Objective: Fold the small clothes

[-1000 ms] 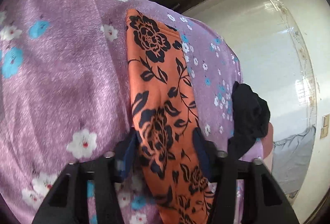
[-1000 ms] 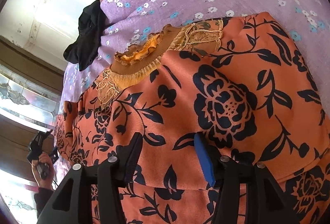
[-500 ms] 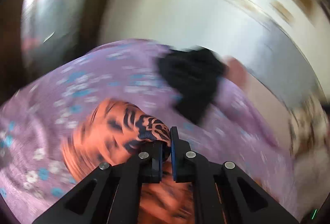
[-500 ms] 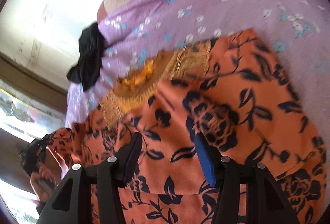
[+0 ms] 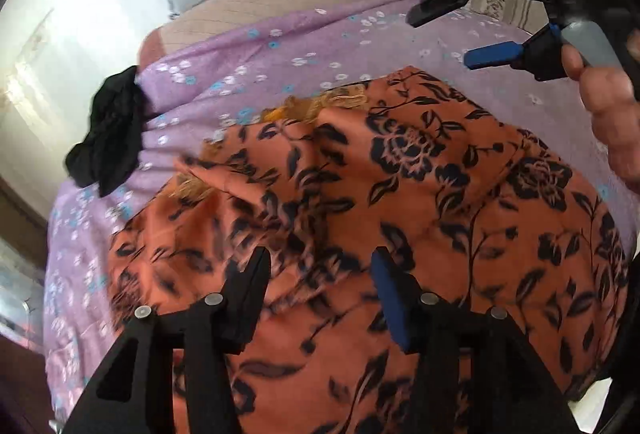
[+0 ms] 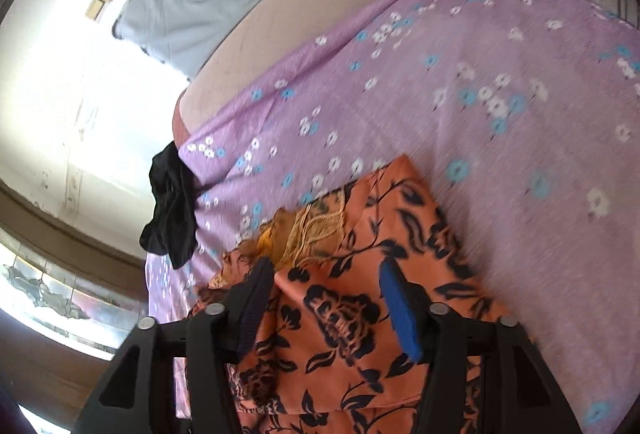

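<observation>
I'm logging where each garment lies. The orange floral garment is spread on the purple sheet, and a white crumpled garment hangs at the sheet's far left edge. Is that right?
Not quite: the crumpled garment is black, not white, as the right wrist view shows. The orange floral garment does lie on the purple sheet.

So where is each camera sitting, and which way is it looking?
Left wrist: rides the left hand-held gripper, looking down over the orange floral garment; the right hand-held gripper and a hand show at right.
Right wrist: rides the right hand-held gripper, looking down at the garment's gold-trimmed edge; only its own fingers show.
Both see: the garment, the purple flowered sheet, the black cloth.
</observation>
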{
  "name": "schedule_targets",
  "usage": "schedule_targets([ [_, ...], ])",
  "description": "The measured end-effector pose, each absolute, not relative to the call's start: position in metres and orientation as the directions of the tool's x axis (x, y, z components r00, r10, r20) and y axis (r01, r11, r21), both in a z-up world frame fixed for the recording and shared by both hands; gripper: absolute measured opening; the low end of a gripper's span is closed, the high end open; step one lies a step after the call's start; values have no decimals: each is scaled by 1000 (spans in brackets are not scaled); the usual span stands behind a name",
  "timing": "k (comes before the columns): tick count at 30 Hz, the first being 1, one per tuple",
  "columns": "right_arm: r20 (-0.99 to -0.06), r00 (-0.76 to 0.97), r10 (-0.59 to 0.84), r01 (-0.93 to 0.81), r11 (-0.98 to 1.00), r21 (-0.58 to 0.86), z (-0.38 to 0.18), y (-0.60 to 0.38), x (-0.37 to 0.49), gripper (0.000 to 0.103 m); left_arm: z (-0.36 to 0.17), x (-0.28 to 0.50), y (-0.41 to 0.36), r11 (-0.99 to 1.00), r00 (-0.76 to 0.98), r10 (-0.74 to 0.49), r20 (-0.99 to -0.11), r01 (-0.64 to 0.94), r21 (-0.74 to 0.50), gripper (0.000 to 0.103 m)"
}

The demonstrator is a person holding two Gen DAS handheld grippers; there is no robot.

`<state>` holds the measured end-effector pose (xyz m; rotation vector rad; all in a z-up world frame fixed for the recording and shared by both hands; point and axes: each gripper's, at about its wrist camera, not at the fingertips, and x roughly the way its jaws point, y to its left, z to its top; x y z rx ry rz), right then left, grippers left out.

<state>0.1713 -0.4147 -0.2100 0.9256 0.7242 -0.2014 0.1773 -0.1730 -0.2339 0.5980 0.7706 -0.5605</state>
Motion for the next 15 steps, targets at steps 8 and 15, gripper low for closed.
schedule_targets([
  [8,-647,738,191,343,720,603,-200,-379,180,67,-190,222,-34,948,680,-153,-717,306,88,70],
  [15,-716,680,158,128,936,328,-187,-271,228,67,-247,290,40,999,481,22,-877,-34,6,70],
])
